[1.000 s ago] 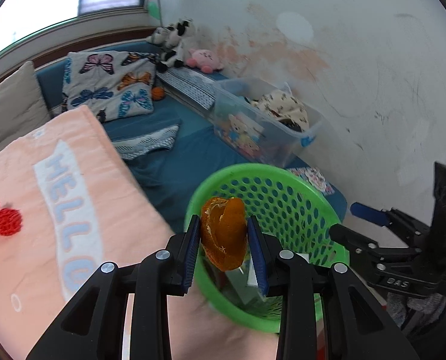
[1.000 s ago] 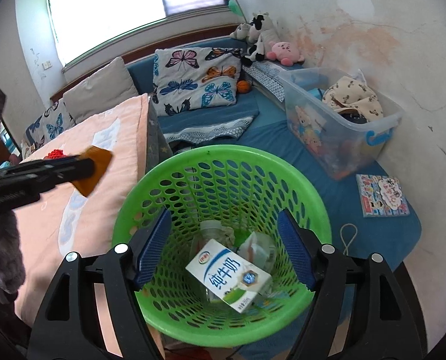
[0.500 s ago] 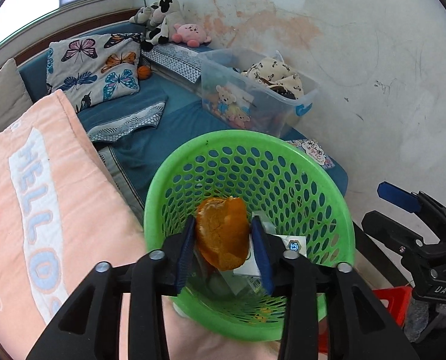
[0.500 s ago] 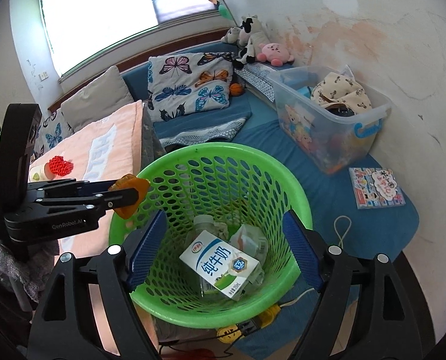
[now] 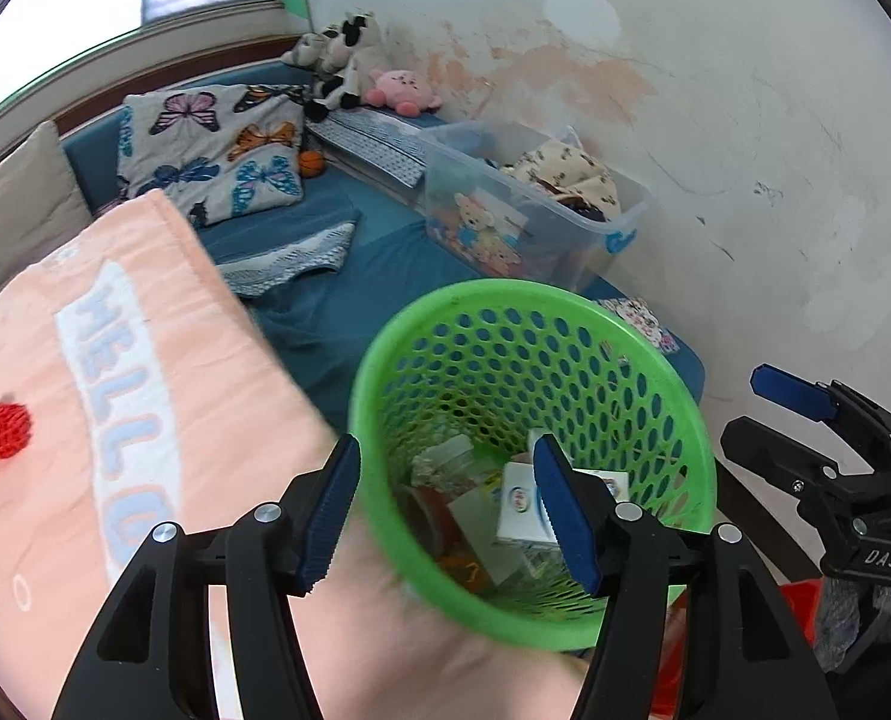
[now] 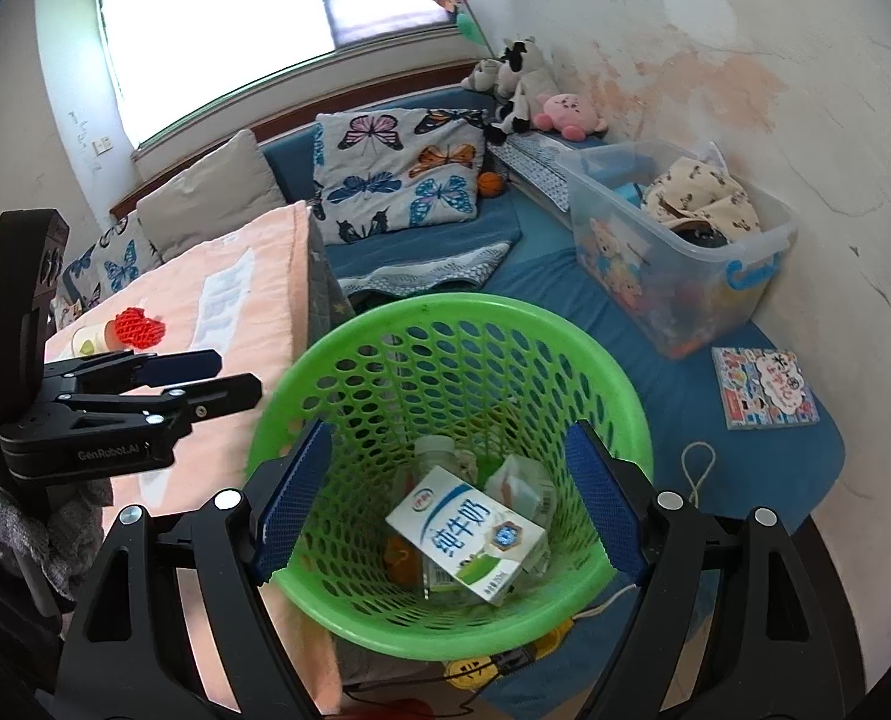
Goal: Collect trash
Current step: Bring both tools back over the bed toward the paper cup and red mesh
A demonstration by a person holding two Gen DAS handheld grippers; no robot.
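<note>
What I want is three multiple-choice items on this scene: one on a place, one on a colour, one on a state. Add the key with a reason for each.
1. Where does the milk carton lie?
A. On the peach blanket
B. Inside the basket
C. In the clear storage box

2. What colour is the basket?
A. Red
B. Blue
C. Green

3. In what state is the left hand-held gripper?
A. Shut on an orange peel
B. Open, gripping nothing
C. Shut on the milk carton

Key:
1 B: the carton rests among other trash at the basket's bottom.
2 C: its rim and perforated wall are bright green.
3 B: its jaws have just been opening, and the blue pads stand apart above the basket with nothing held between them.
</note>
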